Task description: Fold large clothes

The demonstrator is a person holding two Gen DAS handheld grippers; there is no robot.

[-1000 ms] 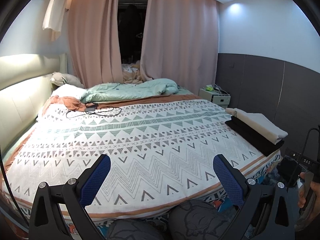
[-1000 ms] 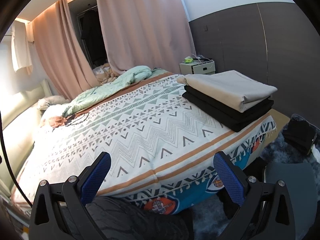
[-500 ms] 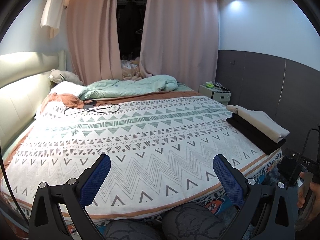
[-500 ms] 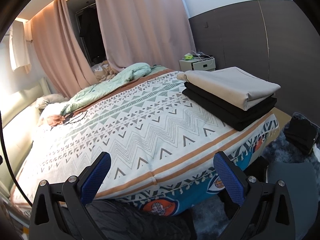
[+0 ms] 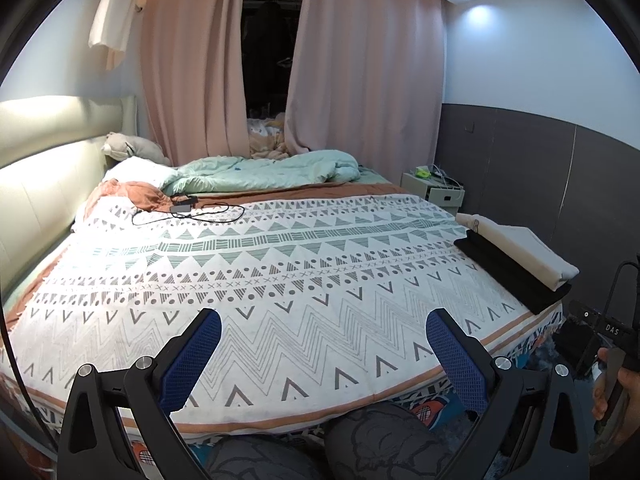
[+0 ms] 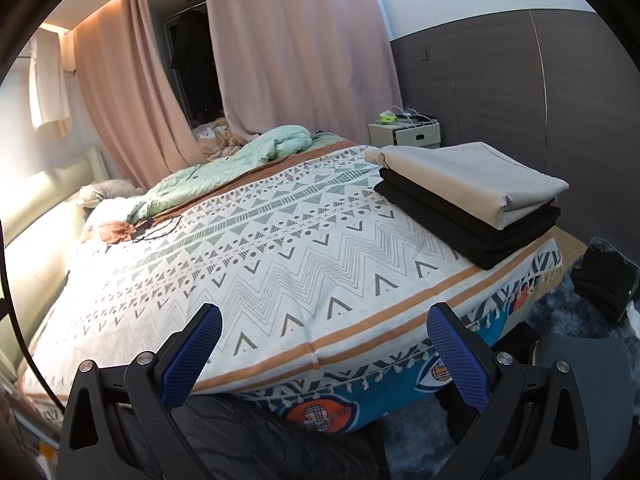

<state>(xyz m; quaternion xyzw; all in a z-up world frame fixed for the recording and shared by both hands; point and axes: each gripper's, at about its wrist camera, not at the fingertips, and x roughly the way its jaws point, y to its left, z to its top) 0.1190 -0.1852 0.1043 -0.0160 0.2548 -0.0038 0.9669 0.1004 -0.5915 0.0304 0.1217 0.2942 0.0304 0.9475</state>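
Right now both grippers are hanging level over the near edge of the bed (image 5: pixel 280 264), pointing across it toward the pink curtains (image 5: pixel 360 80). The left gripper (image 5: pixel 323 354) is holding its blue-padded fingers (image 5: pixel 192 356) spread wide with nothing between them, and it is facing the middle of the patterned bedspread (image 6: pixel 260 264). The right gripper (image 6: pixel 324 354) is likewise gaping, empty, and is angling toward the bed's right corner, where the bedspread's tasselled edge is draping down. In the left wrist view the person's right hand (image 5: pixel 612 388) is showing at the far right margin, wrapping around a dark handle. The person's knees (image 5: pixel 380 448) in dark printed trousers are sitting just below the grippers, close against the bed's side.

The folded clothes (image 6: pixel 476 204) are lying stacked on the right edge of the bed, well apart from either gripper: a beige piece (image 6: pixel 472 178) is resting on top of black pieces (image 6: pixel 460 224). A mint quilt (image 5: pixel 272 170) is lying crumpled at the far side, and a black cable (image 5: pixel 192 214) is trailing over the spread near the headboard (image 5: pixel 44 168). A small white nightstand (image 6: pixel 408 134) is standing past the bed's far corner.
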